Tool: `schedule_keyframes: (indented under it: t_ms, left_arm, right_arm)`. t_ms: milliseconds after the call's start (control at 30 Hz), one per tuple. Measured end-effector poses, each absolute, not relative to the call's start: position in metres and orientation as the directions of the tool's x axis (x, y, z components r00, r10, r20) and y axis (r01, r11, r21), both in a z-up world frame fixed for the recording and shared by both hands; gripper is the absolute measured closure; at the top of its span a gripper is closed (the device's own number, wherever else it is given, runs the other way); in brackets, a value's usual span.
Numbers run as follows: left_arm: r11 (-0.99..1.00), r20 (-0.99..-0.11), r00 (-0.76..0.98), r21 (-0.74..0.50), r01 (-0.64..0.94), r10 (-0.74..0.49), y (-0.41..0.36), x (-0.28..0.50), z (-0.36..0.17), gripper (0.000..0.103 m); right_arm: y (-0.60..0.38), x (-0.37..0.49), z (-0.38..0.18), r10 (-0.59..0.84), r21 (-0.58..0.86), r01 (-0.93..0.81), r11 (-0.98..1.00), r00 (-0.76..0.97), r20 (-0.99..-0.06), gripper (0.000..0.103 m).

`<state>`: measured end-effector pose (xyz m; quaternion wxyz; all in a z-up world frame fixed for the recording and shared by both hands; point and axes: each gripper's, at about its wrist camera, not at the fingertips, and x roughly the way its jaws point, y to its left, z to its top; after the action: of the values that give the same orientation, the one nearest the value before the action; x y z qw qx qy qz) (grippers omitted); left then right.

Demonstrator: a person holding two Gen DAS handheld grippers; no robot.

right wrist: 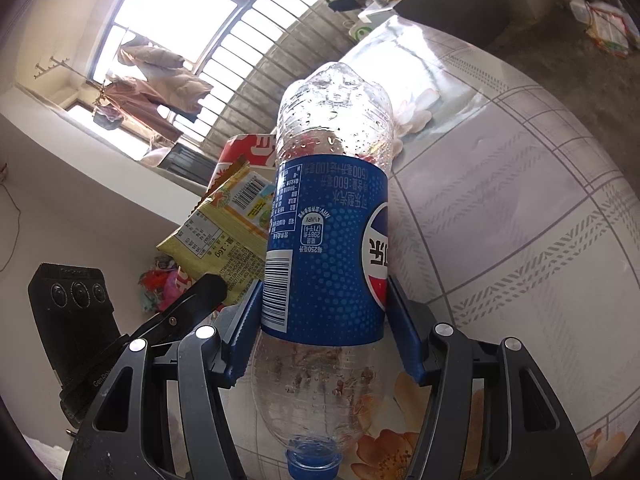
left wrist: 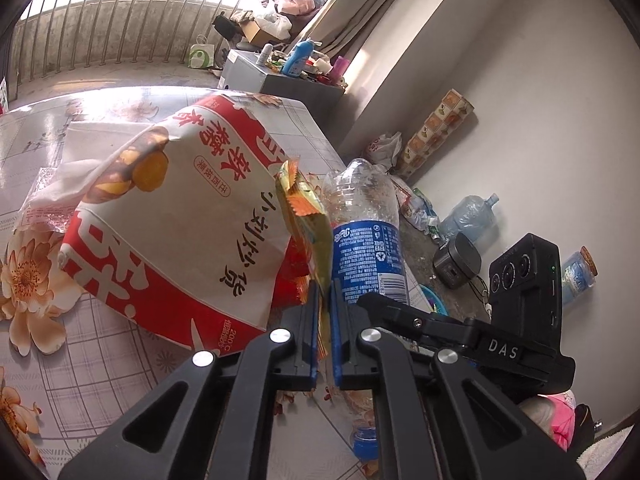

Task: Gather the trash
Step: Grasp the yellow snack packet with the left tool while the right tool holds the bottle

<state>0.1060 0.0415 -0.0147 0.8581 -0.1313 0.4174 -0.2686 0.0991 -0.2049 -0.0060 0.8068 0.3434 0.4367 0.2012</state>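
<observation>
So the left gripper (left wrist: 324,300) is pinched basically all the way closed on the yellow snack wrapper (left wrist: 308,216), thin foil trapped flat between the two blue pads, bottom centre of the left wrist view. Makes sense, a floppy wrapper only stays put if you clamp an edge hard, and the rest of it just sticks up out of the jaws toward the middle of the frame.

The right gripper (right wrist: 324,312) sits roughly half open, but that's because it's wrapped around the Pepsi bottle (right wrist: 332,240), pads pressing on both sides of the blue label, lower centre of the right wrist view. Gripping the label band looks like the smart spot to me, straight-sided and less slippery than the bare plastic.

Bottle's held upside down: blue cap (right wrist: 312,462) at the bottom edge of the frame, lumpy base up top. Clear, empty, droplets inside plus some brownish gunk near the neck. The wrapper is crinkled, yellow with a barcode and a zigzag orange edge.

Just left of the wrapper in the left view there's a big red-and-white paper bag (left wrist: 172,220), sitting on the floral table (left wrist: 100,360), likely where the trash goes or more trash.
</observation>
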Motion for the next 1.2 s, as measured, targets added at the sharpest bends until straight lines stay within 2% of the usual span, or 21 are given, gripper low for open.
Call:
schedule_keyframes:
  t_ms: [833, 1200]
  left_arm:
    - [0.809, -0.563, 0.586, -0.341, 0.478, -0.583, 0.023, 0.073, 0.040, 0.101]
    - [0.742, -0.531, 0.542, -0.292, 0.604, -0.651, -0.037, 0.077, 0.066, 0.101]
  right_arm:
    - [-0.245, 0.061, 0.025, 0.615, 0.789, -0.054, 0.612, 0.660, -0.432, 0.047]
    - [-0.292, 0.030, 0.027, 0.542, 0.809, -0.025, 0.588, 0.754, -0.371, 0.047]
